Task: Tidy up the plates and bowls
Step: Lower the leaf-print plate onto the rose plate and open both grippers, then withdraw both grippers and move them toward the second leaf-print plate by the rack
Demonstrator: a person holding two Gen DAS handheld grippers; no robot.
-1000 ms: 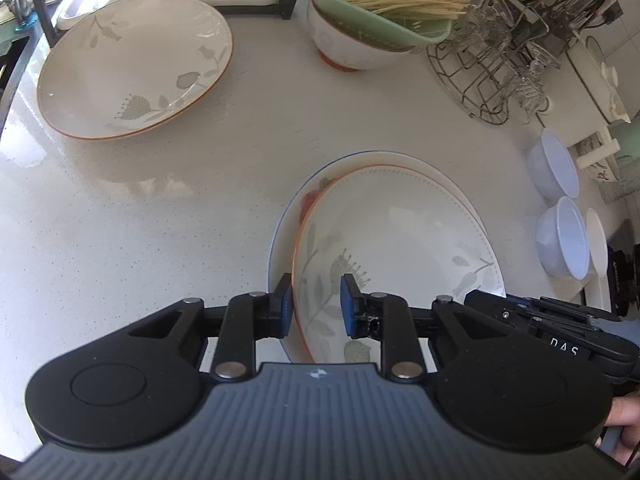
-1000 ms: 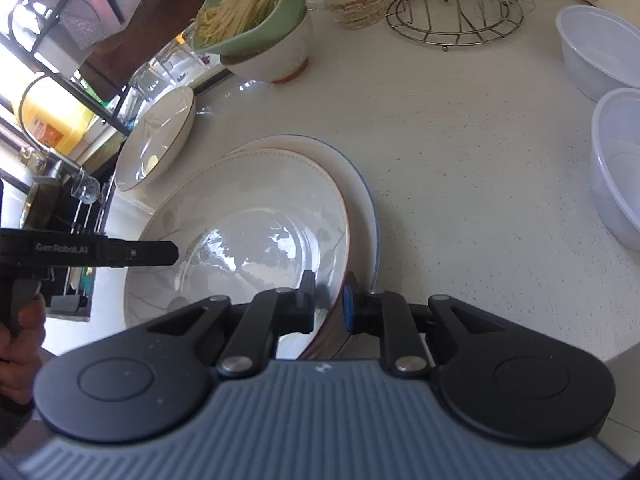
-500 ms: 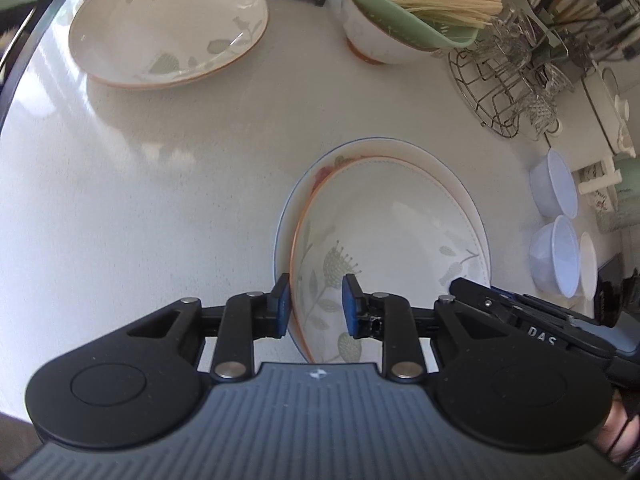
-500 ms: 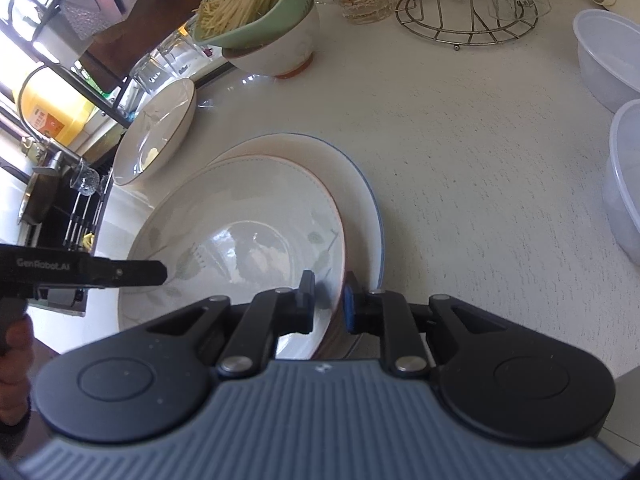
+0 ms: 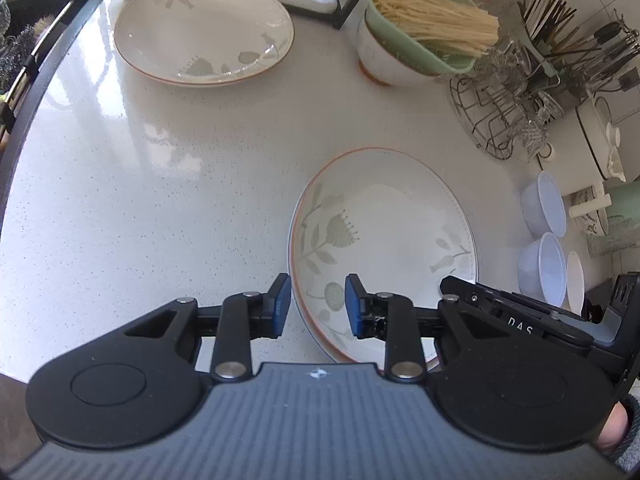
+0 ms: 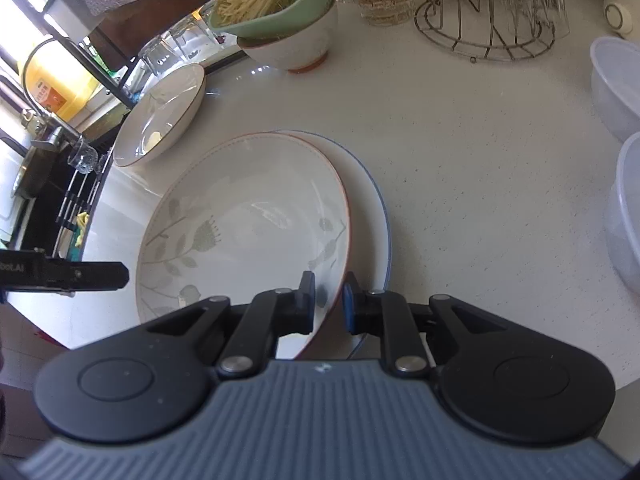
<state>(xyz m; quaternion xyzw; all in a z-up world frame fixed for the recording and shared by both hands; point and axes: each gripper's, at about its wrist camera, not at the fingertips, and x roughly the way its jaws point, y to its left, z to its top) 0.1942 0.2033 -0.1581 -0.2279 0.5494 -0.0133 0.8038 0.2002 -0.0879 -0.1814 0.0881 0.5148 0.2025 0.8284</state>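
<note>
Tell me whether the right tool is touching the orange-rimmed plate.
Touching. The right wrist view shows the right tool shut on the orange-rimmed plate, its near rim pinched between both pads, above the blue-rimmed plate.

Home kitchen, pretty clearly. Speckled white countertop point(image 5: 160, 184), sink edge point(image 5: 36, 52) at 10 o'clock, wire glass rack point(image 5: 508, 116) and utensil holder point(image 5: 560, 40) around 2 o'clock, green bowl of dry noodles point(image 5: 424, 36) at 1, floral plates point(image 5: 204, 32) lying about.
</note>
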